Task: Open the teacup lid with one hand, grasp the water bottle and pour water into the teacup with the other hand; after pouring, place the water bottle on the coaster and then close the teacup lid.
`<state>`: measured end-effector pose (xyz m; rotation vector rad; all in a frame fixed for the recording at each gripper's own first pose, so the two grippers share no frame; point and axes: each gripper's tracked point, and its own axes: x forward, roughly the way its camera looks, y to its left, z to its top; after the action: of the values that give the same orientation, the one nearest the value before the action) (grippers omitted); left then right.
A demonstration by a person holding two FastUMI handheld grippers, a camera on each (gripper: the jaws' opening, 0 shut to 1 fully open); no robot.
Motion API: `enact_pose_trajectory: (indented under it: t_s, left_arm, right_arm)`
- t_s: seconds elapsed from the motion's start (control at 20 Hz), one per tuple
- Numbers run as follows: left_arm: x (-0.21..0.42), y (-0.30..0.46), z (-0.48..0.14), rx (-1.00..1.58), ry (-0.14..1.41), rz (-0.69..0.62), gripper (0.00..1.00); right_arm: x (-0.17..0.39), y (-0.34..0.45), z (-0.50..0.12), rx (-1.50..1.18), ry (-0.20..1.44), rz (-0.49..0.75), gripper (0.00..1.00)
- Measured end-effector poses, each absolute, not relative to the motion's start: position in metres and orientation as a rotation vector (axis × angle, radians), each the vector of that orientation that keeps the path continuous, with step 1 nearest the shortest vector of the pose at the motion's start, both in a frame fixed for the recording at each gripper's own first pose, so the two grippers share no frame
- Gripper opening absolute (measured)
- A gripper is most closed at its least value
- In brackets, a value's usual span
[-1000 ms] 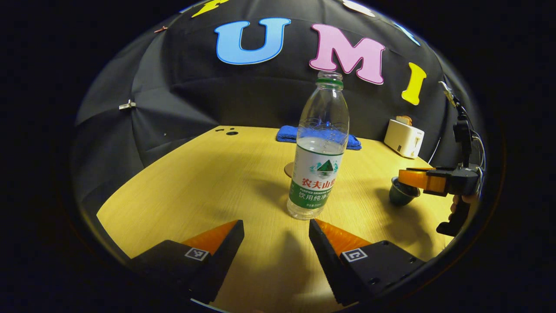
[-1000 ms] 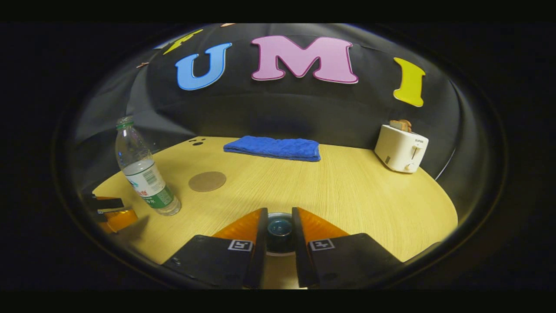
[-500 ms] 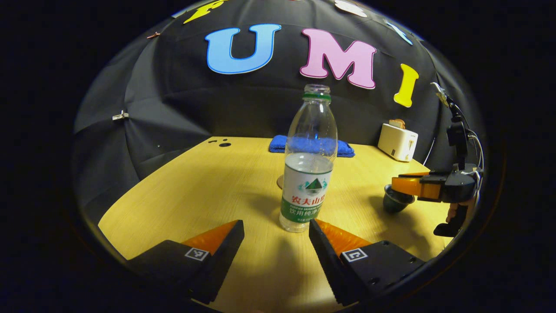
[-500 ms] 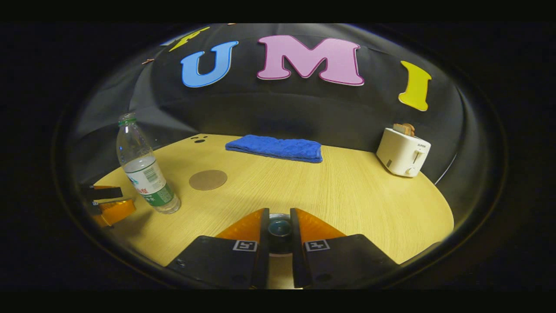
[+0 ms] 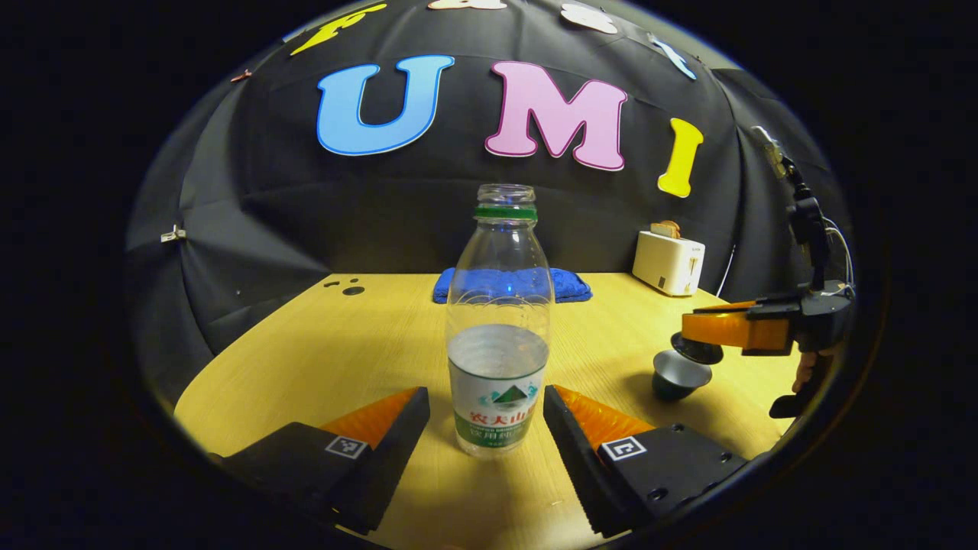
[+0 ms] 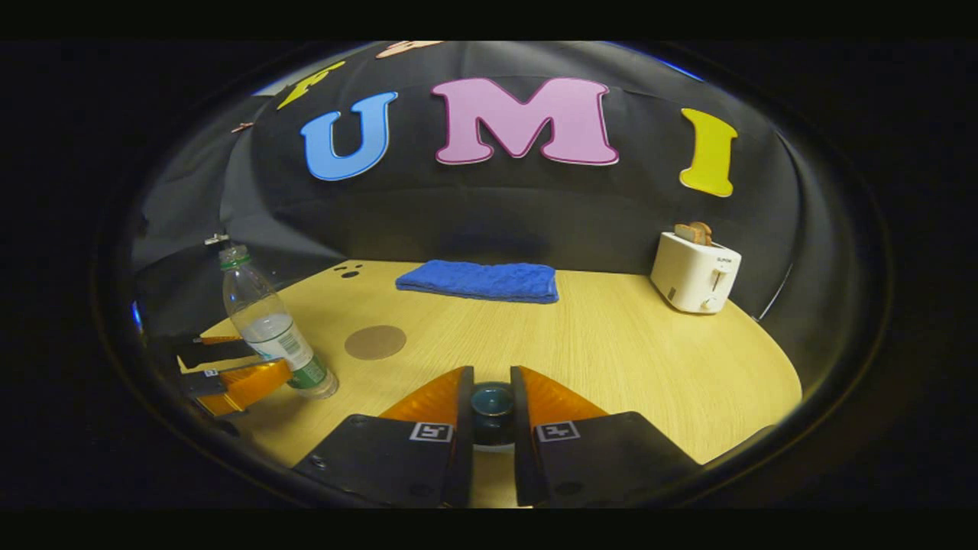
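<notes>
**Lid off, bottle not yet gripped**

Setting: round wooden table [image 6: 611, 344] in a booth walled with black cloth. Landmark for all places below: the bottle [image 5: 498, 336].

Item 1. Bottle. Clear plastic, no cap, roughly half full, upright on the table. In the left gripper view it stands between the fingers of the left gripper [image 5: 486, 428], with a gap visible on each side. Jaws spread wide, nothing held.

Item 2. Lid [image 5: 696, 349]. Dark, held to the right of the bottle in the left gripper view, clear above the teacup. In the right gripper view it sits between the fingers of the right gripper [image 6: 492, 409], which are clenched on it from both sides.

Item 3. Teacup [image 5: 679, 377]. Small, dark, open at the top, on the table to the right of the bottle and directly under the lid.

Item 4. Coaster [image 6: 374, 342]. Brown disc, bare, on the table just beyond the bottle in the right gripper view.

Item 5. Blue cloth [image 6: 477, 279], folded, and a white toaster [image 6: 694, 273], both well behind the bottle near the far edge. Not part of the task.

Status, as judged: lid-opening done. Outstanding: close on the bottle, lift, pour into the teacup, set the bottle on the coaster, replace the lid. Water level looks untouched, so pouring appears not begun.
</notes>
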<state>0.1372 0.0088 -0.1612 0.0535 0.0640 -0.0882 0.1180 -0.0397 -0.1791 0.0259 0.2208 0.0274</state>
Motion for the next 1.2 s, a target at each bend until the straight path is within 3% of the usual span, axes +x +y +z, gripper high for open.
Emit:
enact_pose_trajectory:
  t_s: [0.1, 0.45, 0.55, 0.7, 0.95, 1.2]
  left_arm:
    - [0.147, 0.005, -0.149, 0.034, 0.032, -0.109, 0.95]
    - [0.172, 0.003, -0.142, -0.013, 0.034, -0.112, 0.94]
    - [0.174, 0.002, -0.143, -0.022, 0.037, -0.106, 0.89]
    - [0.173, 0.005, -0.142, -0.002, 0.03, -0.075, 0.83]
    - [0.171, -0.006, -0.141, 0.107, 0.047, -0.066, 0.75]
    - [0.171, -0.023, -0.123, 0.362, -0.02, -0.056, 0.73]
  right_arm:
    - [0.114, -0.046, -0.181, 0.023, 0.222, 0.015, 0.25]
    - [0.11, -0.056, -0.192, 0.042, 0.243, -0.012, 0.25]
    - [0.11, -0.059, -0.191, 0.043, 0.238, -0.018, 0.21]
    - [0.11, -0.062, -0.19, 0.045, 0.235, -0.019, 0.25]
    - [0.104, -0.074, -0.187, 0.046, 0.233, -0.033, 0.25]
    - [0.097, -0.092, -0.188, 0.048, 0.229, -0.044, 0.25]
